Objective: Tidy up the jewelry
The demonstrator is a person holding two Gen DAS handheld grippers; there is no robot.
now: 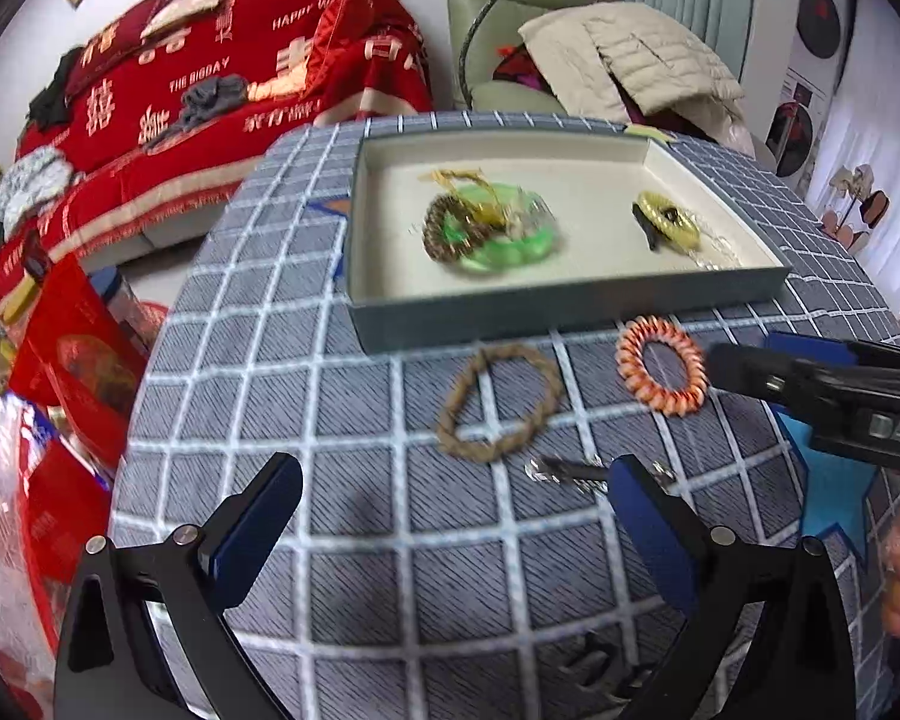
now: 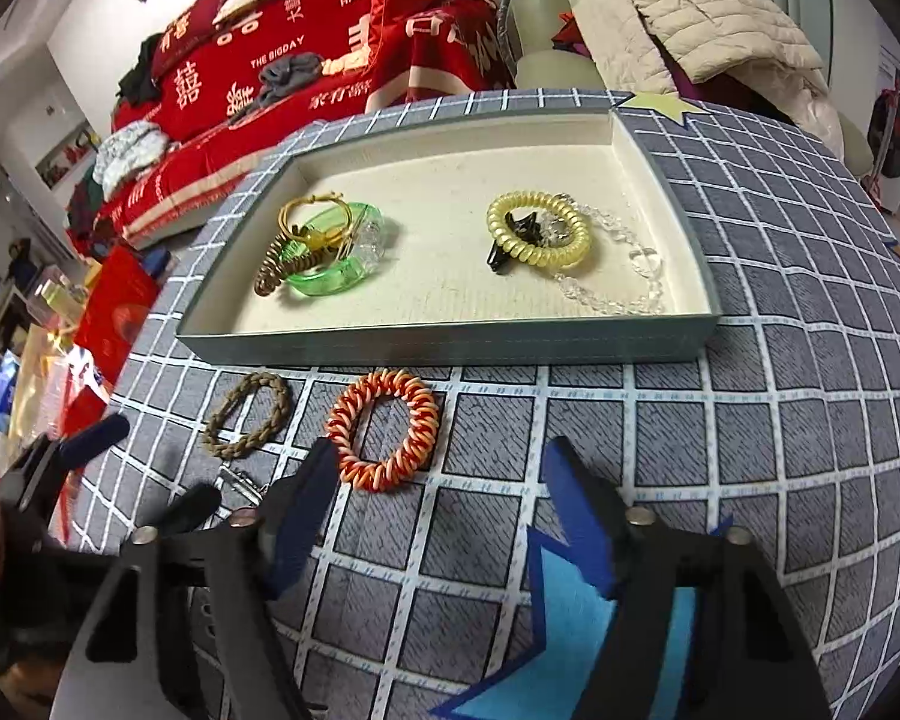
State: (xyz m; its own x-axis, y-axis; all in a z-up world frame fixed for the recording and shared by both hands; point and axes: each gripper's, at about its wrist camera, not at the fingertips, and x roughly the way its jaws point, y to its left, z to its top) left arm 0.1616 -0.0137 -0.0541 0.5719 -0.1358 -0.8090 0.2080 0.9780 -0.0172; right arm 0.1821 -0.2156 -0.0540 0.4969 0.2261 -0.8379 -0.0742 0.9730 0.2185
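Your right gripper [image 2: 438, 468] tilts down over the checked tablecloth [image 2: 750, 450], jaws apart and empty, the orange coil bracelet [image 2: 383, 429] just beside its left finger. Your left gripper [image 1: 456, 492] hangs open near the braided tan bracelet [image 1: 498, 402] and a small metal clip [image 1: 570, 471]. Beyond lies the tray [image 2: 450, 342], holding a green bangle [image 2: 330, 264] and yellow coil [image 2: 537, 237].

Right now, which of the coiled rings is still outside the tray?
The orange-and-white coil, lying on the checked cloth beside the tan braided band. The yellow coil and the brown coil already sit inside the tray.
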